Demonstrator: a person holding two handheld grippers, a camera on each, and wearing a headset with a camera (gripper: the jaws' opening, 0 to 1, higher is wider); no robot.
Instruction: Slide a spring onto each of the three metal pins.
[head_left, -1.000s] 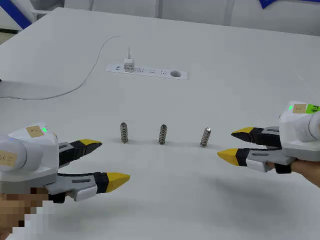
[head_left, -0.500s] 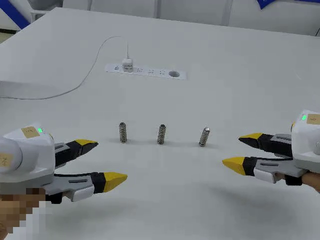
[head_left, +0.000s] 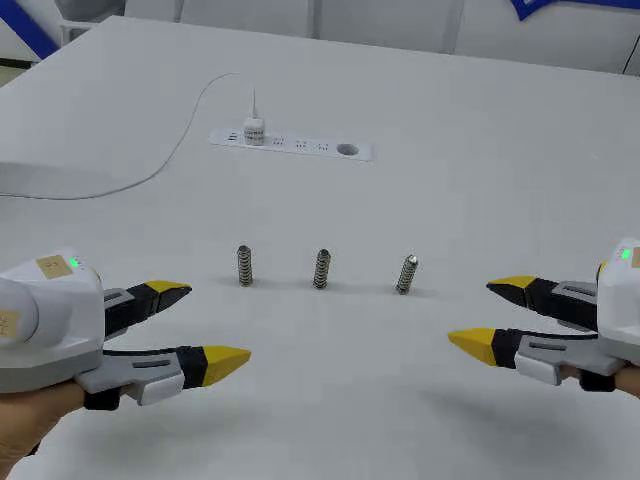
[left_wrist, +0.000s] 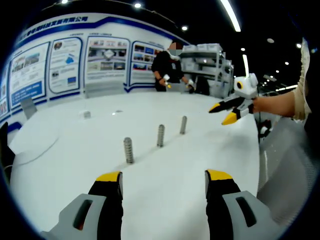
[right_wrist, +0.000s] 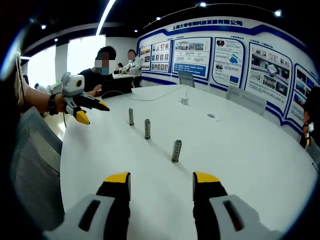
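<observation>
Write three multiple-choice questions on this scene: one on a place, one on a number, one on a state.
1. Where does the power strip lie in the head view?
A) beyond the row of pins
B) between the pins and the person
C) under a hand-held gripper

2. How many pins stand on the table?
A) one
B) five
C) three

3. How is the left hand-held gripper?
A) shut on a spring
B) open and empty
C) shut and empty

Answers: 1 A, the strip lies farther than the pins. 2 C, three stand in a row. 3 B, its jaws stand apart with nothing between.
</observation>
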